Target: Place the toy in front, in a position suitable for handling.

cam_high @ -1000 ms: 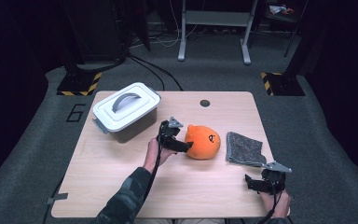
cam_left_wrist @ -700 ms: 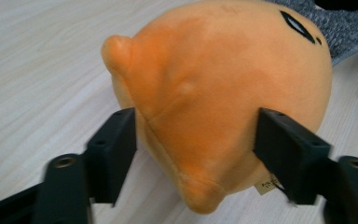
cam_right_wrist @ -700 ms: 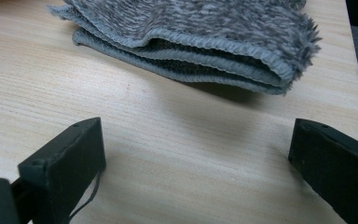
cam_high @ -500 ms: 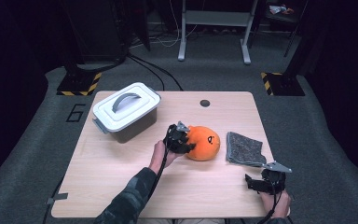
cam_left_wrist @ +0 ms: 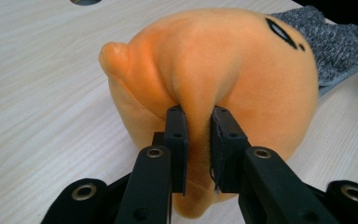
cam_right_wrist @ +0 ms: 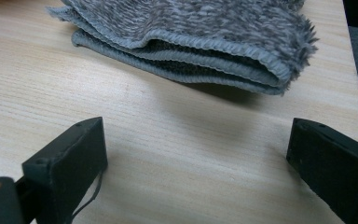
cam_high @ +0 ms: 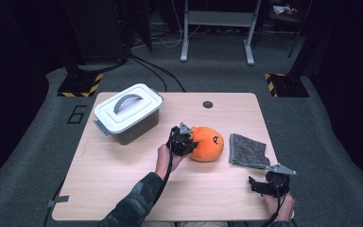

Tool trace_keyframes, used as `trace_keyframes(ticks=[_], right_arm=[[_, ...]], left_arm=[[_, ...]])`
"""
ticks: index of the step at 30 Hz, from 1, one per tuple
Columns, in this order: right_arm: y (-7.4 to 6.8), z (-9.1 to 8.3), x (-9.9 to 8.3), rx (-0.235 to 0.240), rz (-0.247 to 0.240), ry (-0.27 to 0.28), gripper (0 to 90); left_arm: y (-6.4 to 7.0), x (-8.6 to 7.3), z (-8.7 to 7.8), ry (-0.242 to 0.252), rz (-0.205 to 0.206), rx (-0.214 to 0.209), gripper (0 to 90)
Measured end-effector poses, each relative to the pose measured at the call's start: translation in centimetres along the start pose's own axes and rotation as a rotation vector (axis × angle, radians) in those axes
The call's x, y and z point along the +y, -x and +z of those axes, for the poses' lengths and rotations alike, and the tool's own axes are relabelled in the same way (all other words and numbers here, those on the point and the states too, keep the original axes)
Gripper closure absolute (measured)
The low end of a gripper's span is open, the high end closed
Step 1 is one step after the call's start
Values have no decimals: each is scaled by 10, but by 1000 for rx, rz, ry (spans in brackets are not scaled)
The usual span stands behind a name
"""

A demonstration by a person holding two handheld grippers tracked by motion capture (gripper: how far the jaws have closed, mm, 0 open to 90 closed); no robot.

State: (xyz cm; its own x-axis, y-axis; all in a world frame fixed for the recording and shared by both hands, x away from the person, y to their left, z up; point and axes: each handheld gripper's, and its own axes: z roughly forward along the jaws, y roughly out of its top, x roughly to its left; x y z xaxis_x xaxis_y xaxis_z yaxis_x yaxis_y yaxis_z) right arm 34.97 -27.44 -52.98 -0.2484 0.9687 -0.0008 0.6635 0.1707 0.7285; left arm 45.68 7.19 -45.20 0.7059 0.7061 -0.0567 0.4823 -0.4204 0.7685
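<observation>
Plush fabric of the orange soft toy [cam_left_wrist: 223, 70] is pinched between the nearly closed jaws of the left tool [cam_left_wrist: 198, 140]. Just beside the toy a folded grey cloth [cam_high: 248, 150] is laid on the table [cam_high: 123, 189], and near the toy a lidded white box [cam_high: 127, 111] is set. Near the cloth, the right tool [cam_right_wrist: 196, 158] is held wide open with nothing gripped

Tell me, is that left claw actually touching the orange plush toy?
Touching. In the left gripper view the left gripper has both black jaws pinching a fold of the orange plush toy, with fabric squeezed between them.
</observation>
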Motion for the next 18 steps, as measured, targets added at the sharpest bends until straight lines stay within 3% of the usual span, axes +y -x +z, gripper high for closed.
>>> trace_keyframes(ticks=[4,7,11,15,18], right_arm=[[0,0,0,1,5,-1,39],[0,0,0,0,0,0,40],[0,0,0,-1,-1,0,41],[0,0,0,1,5,-2,40],[0,0,0,-1,5,-1,40]], left_arm=[[5,3,-9,21,-18,18,792],[8,1,-15,28,-58,33,794],[13,-8,-21,45,-122,13,793],[15,-17,-18,50,-104,14,777],[12,-18,-18,48,-101,13,716]])
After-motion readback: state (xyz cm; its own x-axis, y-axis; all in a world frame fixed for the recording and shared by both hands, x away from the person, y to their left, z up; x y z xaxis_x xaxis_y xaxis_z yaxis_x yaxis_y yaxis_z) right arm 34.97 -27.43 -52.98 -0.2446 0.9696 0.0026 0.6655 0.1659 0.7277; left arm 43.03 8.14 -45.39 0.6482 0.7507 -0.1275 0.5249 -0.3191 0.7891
